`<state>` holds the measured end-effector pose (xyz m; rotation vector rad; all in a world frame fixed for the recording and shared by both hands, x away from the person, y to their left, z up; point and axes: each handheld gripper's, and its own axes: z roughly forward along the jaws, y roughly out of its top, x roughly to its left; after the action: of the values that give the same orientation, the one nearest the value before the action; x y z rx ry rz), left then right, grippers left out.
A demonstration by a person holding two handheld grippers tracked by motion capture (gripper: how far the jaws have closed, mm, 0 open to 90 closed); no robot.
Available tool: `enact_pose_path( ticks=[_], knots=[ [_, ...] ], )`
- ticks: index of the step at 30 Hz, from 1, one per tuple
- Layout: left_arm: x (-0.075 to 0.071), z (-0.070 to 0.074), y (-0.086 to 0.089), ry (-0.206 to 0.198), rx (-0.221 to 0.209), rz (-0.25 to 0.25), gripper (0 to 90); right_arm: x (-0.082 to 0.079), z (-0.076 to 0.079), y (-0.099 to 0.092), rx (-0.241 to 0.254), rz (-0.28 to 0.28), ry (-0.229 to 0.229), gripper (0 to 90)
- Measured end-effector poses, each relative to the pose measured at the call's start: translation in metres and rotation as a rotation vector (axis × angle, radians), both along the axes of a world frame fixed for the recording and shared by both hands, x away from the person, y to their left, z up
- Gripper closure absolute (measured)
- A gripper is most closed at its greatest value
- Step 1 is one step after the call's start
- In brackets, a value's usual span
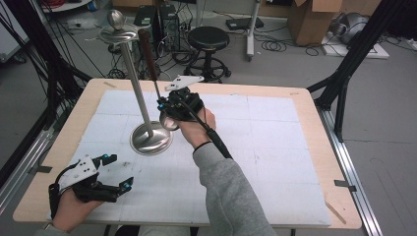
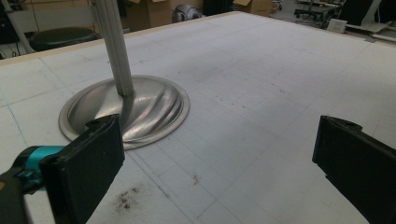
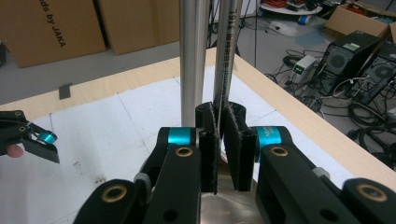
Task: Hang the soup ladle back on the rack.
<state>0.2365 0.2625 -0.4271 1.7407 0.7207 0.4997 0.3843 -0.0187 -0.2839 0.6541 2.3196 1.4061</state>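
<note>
- The tabletop [image 1: 275,147] carried a metal stand [image 1: 140,93] left of its middle, nearer the far edge; round base flat, pole upright.
- The right gripper [image 1: 169,109] hovered just beside the stand's base, fingers clamped on the thin metal shaft of a wooden-handled utensil [image 1: 147,54], which rose beside the pole.
- The left gripper [image 1: 115,172] rested near the near left corner, fingers apart, holding nothing.

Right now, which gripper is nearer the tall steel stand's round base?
Right. The right gripper holds a wooden-handled utensil just beside the base; the left gripper rests open, nearer the table's front edge.
</note>
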Motion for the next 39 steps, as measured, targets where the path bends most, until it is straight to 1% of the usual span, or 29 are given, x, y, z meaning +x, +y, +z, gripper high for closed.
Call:
enact_pose_path(
  ticks=[13,15,16,17,19,21,23,28,29,30,31,32,33,34,36,39],
  knots=[
    [-0.002,0.000,0.002,0.002,-0.001,0.007,2.7,0.004,-0.003,0.002,-0.010,0.001,0.004,84.3],
    [-0.002,0.000,0.003,0.008,-0.019,0.012,2.7,0.004,-0.004,0.003,-0.015,0.003,0.006,84.3],
    [-0.002,0.000,0.003,0.007,-0.020,0.013,2.7,0.005,-0.004,0.003,-0.015,0.001,0.009,84.4],
    [-0.002,0.000,0.003,0.006,-0.020,0.016,2.7,0.005,-0.005,0.003,-0.015,0.002,0.013,84.4],
    [-0.002,0.000,0.004,0.005,-0.007,0.013,2.7,0.005,-0.005,0.004,-0.019,0.001,0.014,84.3],
    [-0.002,-0.001,0.003,0.007,-0.004,0.011,2.7,0.005,-0.006,0.005,-0.014,0.005,0.011,84.3],
    [-0.002,-0.001,0.002,0.005,-0.005,0.010,2.7,0.004,-0.006,0.005,-0.012,0.004,0.017,84.3],
    [-0.002,-0.001,0.002,0.006,-0.003,0.010,2.7,0.005,-0.006,0.005,-0.015,0.005,0.003,83.2],
    [-0.002,-0.001,0.002,0.005,0.001,0.011,2.7,0.003,-0.007,0.006,-0.014,0.007,-0.013,80.4],
    [-0.002,-0.001,0.002,0.005,0.001,0.011,2.7,0.003,-0.007,0.006,-0.014,0.007,-0.013,80.4],
    [-0.002,-0.001,0.002,0.002,0.001,0.007,2.7,0.000,-0.006,0.006,0.001,-0.001,-0.038,72.9],
    [-0.002,-0.001,0.002,0.004,0.003,0.007,2.7,0.000,-0.006,0.006,0.001,-0.001,-0.038,72.9],
    [-0.002,-0.001,0.002,0.005,0.003,0.006,2.7,-0.002,-0.005,0.006,0.001,0.003,-0.040,66.8],
    [-0.002,-0.001,0.002,0.005,0.003,0.006,2.7,-0.002,-0.005,0.006,0.001,0.003,-0.040,66.8],
    [-0.002,-0.001,0.002,0.006,0.002,0.007,2.7,-0.003,-0.005,0.004,0.007,-0.002,-0.048,60.7],
    [-0.003,-0.001,0.002,0.004,0.003,0.007,2.7,-0.006,-0.006,-0.003,0.023,-0.012,-0.032,51.9]
  ],
)
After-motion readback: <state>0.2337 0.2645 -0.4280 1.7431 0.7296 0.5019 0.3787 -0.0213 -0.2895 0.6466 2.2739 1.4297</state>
